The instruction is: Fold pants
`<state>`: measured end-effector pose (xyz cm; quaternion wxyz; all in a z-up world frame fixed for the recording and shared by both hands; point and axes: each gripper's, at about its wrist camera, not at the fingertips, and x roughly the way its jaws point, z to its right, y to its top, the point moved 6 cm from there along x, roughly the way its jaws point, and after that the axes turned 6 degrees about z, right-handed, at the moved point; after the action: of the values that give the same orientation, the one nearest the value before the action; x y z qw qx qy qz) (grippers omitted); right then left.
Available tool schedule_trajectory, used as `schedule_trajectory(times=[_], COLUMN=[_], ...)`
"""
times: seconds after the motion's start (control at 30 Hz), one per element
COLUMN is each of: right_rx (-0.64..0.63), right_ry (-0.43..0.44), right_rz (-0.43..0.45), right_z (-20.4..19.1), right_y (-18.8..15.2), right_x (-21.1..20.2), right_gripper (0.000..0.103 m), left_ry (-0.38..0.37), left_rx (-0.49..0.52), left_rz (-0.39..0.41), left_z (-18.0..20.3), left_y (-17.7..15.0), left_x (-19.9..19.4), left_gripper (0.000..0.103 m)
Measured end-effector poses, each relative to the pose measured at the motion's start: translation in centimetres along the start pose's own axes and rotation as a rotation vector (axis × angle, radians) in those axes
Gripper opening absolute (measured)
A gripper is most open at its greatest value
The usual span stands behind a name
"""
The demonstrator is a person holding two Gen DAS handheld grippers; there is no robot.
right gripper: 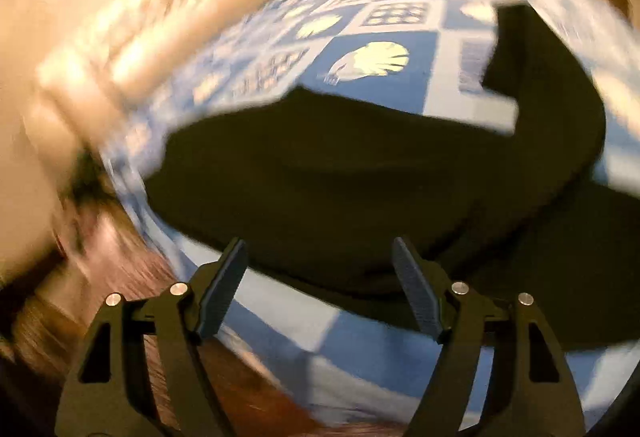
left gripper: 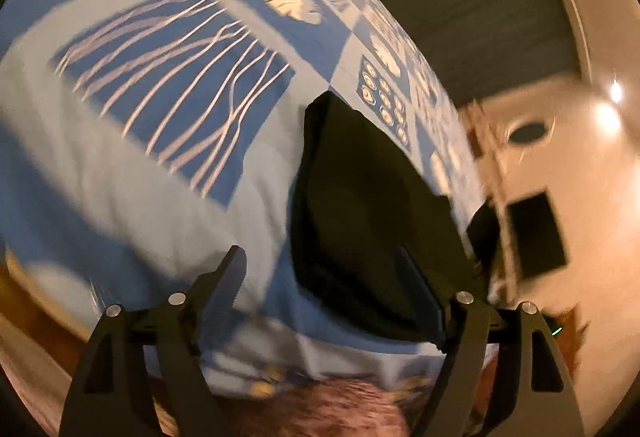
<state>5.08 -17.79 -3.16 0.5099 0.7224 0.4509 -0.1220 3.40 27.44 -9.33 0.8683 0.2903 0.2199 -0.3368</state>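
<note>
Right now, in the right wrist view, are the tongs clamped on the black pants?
No: the right tongs stand open, with both fingers apart and no fabric pinched above the black pants.

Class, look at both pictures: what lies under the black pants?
The black pants lie on a blue patterned bedspread with white shell prints. The cloth directly beneath them is covered, so its pattern there cannot be seen.

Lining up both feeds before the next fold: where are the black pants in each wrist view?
Left wrist: pants lie lower centre-right, reaching down to the right finger of the open left gripper.
Right wrist: pants fill the middle and right, just ahead of the open right gripper.
Shared landmark: the blue patterned bedspread under them.
</note>
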Motion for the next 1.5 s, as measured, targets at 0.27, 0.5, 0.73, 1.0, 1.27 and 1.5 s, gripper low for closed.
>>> schedule_trajectory(times=[0.27,0.5,0.73,1.0,1.27,1.5], right_rx=[0.388,0.609,0.758,0.782,0.775,0.713], right_ry=[0.092,0.119,0.151,0.149,0.144,0.050], right_rz=[0.025,0.048,0.071,0.083,0.085,0.089], right_z=[3.7,6.0,7.0,7.0,6.9,6.5], right_y=[-1.2,-1.9,-2.9,-3.5,-3.3,-3.0], right_x=[0.2,1.0,2.2,2.1,2.2,2.7], right_gripper=[0.075,0.075,0.075,0.075,0.075,0.069], left_ry=[0.023,0.000,-0.008,0.012,0.054,0.113], left_rx=[-0.050,-0.023,-0.068,-0.120,-0.144,-0.216], left_rz=[0.044,0.094,0.078,0.074,0.125,0.102], left_z=[3.5,6.7,6.4,5.9,5.6,3.3], left_y=[-3.1,-3.9,-5.0,-6.3,-5.4,-5.8], left_x=[1.3,2.6,3.4,3.8,4.6,4.9], left_gripper=[0.076,0.076,0.076,0.076,0.064,0.018])
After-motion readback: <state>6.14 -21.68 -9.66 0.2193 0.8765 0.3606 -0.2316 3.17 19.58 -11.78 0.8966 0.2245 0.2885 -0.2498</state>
